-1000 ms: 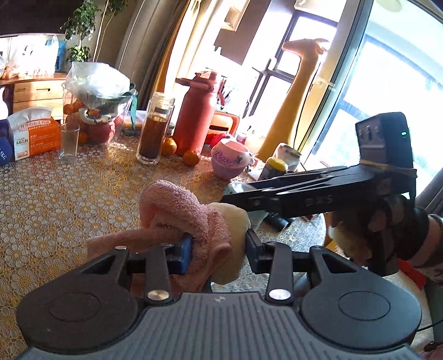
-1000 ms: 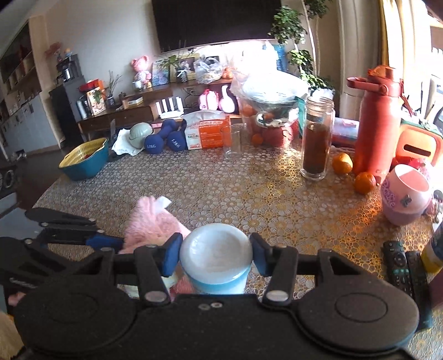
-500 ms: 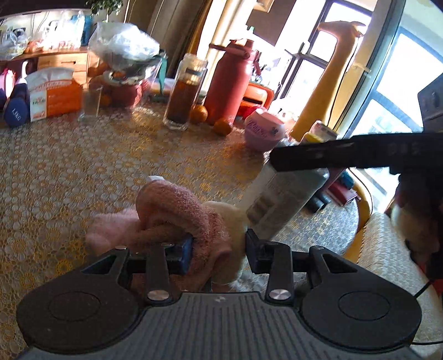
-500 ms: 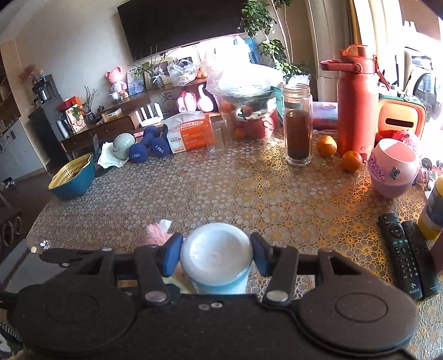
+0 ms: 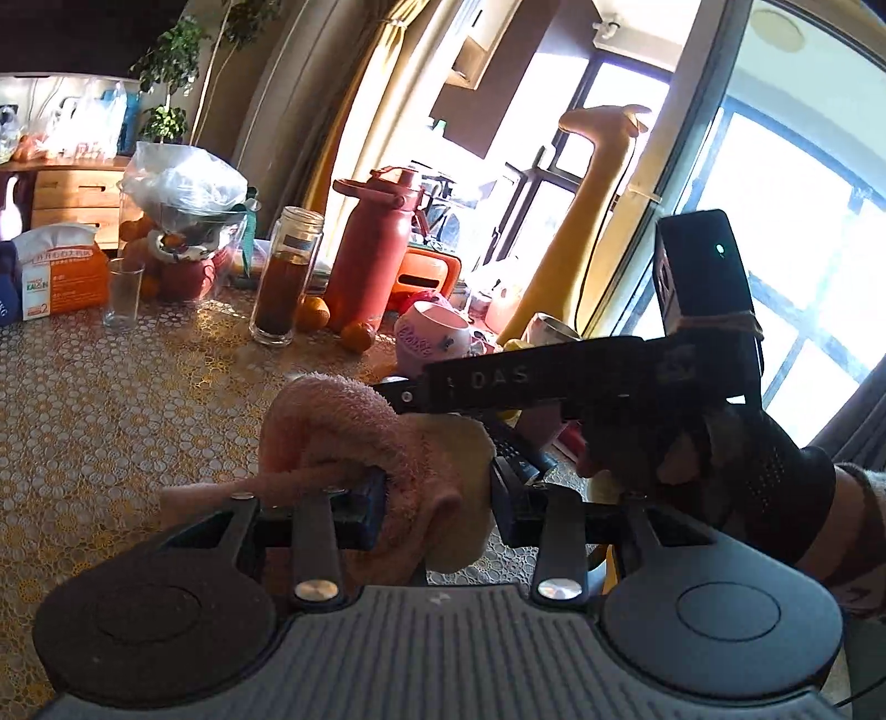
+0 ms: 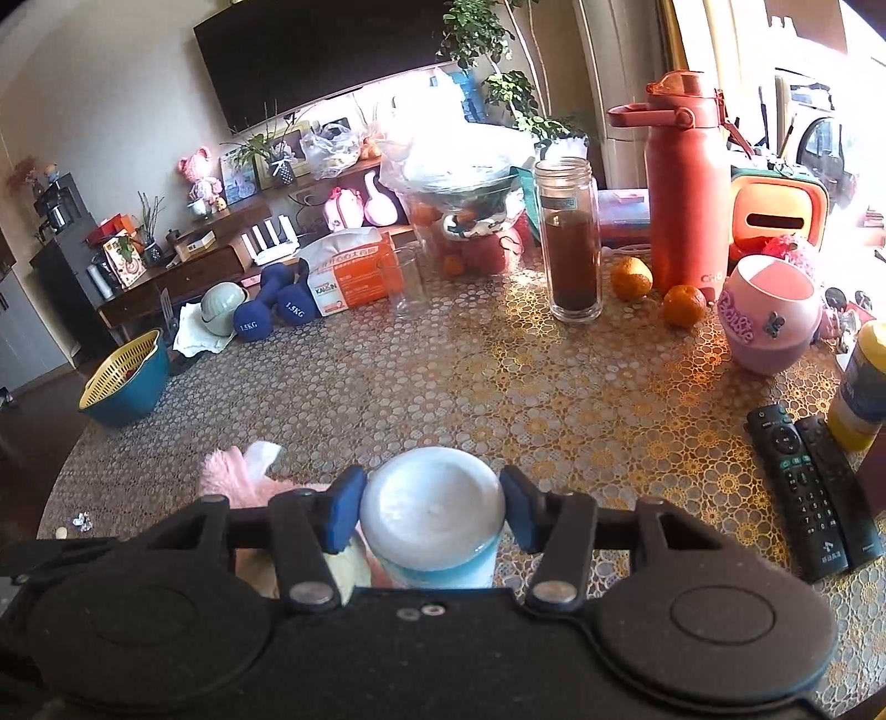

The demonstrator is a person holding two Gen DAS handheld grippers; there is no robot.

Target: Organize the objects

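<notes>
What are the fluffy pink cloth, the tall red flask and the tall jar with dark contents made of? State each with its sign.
Fluffy pink cloth: looped terry or plush fabric; it looks fuzzy and folds limply.
Tall red flask: probably coated metal or hard plastic; smooth matte wall with soft highlights.
Tall jar with dark contents: likely clear glass; see-through with bright glints.

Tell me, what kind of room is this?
Most likely a home living or dining room: a big wall television, a round table crowded with household things, and two remote controls near its edge.

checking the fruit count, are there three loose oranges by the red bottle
No, only two oranges lie loose beside the red bottle; the rest sit under the fruit bowl.
</notes>
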